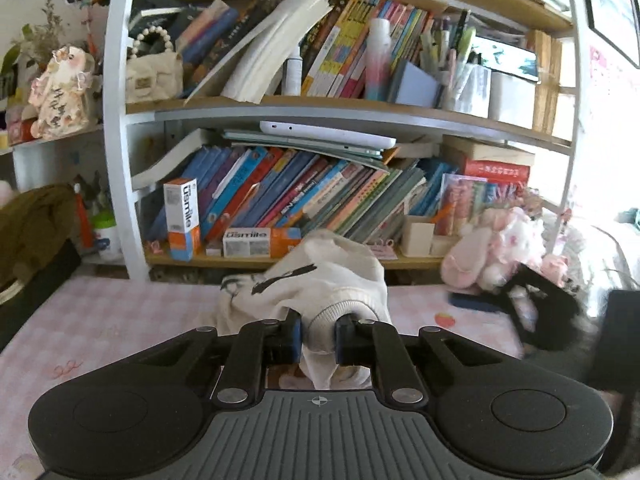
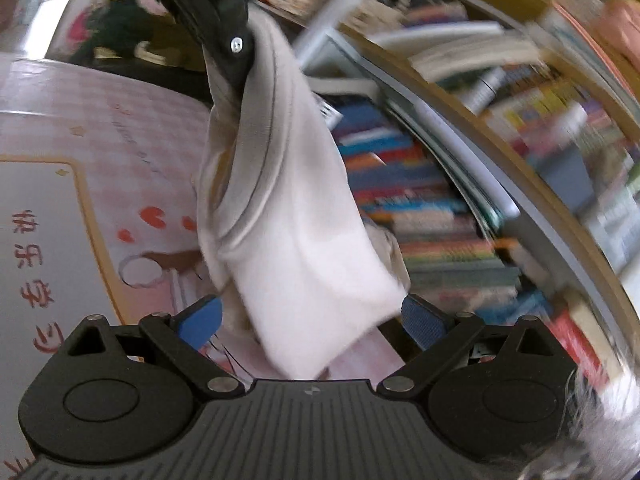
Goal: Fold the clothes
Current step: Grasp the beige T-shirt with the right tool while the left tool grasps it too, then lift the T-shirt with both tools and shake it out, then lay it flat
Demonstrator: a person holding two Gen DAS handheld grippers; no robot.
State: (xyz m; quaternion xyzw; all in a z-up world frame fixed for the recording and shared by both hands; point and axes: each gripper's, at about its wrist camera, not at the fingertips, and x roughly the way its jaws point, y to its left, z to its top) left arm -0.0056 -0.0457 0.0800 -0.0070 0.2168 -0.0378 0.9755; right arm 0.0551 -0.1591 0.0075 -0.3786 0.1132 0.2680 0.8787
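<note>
A crowded bookshelf (image 1: 340, 112) fills the background behind a pink checked table cover (image 1: 120, 320), and over that cover hangs the white garment (image 1: 320, 280), bunched and lifted clear of the surface for most of its length. The left gripper (image 1: 318, 340) has its jaws closed tight on a ribbed cuff or hem of the garment. Seen from the right wrist, the garment (image 2: 288, 216) hangs as a long strip, its long axis running from the left gripper's clamp at the top down toward the right gripper (image 2: 312, 318), whose blue pads (image 2: 202, 320) stand wide apart with the cloth's free lower end between them, gripped by neither. The right gripper is thus the nearer tool to that loose end. Readable writing: "usmile" on two orange-and-white boxes (image 1: 182, 218) on the lower shelf
</note>
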